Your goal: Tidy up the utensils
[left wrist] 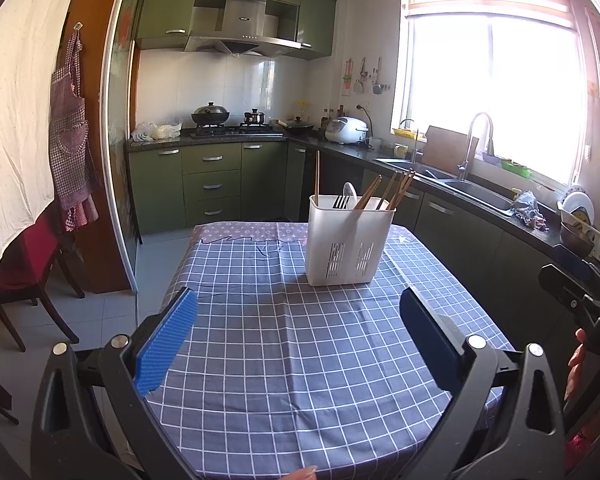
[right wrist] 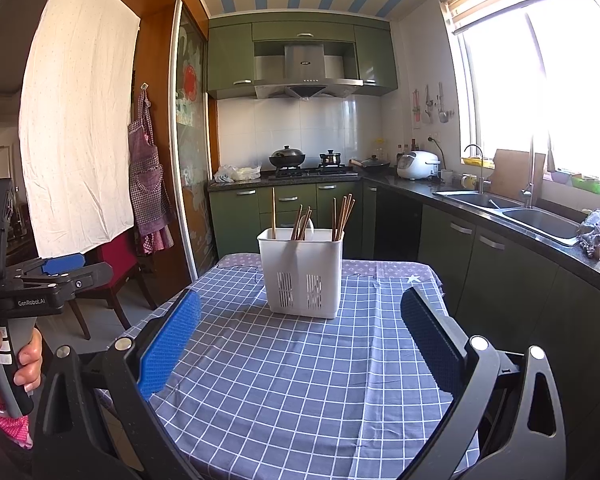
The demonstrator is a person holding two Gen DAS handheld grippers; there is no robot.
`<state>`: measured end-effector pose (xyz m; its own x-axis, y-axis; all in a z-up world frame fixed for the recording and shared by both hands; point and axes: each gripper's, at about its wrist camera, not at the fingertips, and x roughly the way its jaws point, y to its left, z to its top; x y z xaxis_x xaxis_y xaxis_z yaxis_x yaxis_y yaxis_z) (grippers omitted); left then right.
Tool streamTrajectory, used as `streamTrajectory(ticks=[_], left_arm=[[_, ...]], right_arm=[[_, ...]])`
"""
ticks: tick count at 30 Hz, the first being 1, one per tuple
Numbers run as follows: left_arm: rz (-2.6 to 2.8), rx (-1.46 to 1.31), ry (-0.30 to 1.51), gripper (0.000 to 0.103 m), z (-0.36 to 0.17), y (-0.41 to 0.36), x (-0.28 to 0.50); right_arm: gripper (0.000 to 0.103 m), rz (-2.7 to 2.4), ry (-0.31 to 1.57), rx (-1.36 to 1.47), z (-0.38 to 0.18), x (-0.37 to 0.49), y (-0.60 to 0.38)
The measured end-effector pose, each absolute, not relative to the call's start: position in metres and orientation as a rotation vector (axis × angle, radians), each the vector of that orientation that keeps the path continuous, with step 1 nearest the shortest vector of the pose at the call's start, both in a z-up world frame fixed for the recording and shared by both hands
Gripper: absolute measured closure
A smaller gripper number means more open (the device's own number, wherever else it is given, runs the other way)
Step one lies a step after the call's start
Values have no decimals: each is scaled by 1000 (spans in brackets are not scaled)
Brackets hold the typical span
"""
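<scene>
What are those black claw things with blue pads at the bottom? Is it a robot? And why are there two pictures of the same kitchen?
It is not a robot. A person holds one grabbing tool in each hand, and each tool carries a small camera looking forward along its two fingers. One picture comes from the left tool, the other from the right tool, so the kitchen looks slightly different in each. In the right picture you can see a hand holding the left tool. On the checked tablecloth stands a white utensil holder with chopsticks, a fork and something white in it. Both tools are open and hold nothing.
</scene>
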<state>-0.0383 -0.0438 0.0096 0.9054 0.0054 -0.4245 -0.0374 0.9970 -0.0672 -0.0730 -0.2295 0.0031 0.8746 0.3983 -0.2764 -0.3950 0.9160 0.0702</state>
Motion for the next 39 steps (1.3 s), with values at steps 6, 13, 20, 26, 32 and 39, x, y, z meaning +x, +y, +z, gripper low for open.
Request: streamTrajectory(ticks=[6, 13, 20, 26, 32, 39], left_arm=[[28, -78, 439, 7, 10, -42, -38], [31, -83, 440, 7, 9, -41, -38], [21, -98, 448, 7, 9, -38, -37], [23, -93, 473, 7, 7, -40, -32], [15, -111, 480, 7, 5, -37, -28], [27, -93, 480, 7, 1, -37, -25]], right_arm=[[5, 419, 293, 11, 2, -72, -228], [5, 422, 299, 8, 1, -70, -227], [5, 425, 307, 6, -2, -67, -226], [5, 427, 312, 3, -4, -66, -225], [5, 427, 319, 4, -6, -63, -224], [5, 432, 330, 6, -8, -60, -222]])
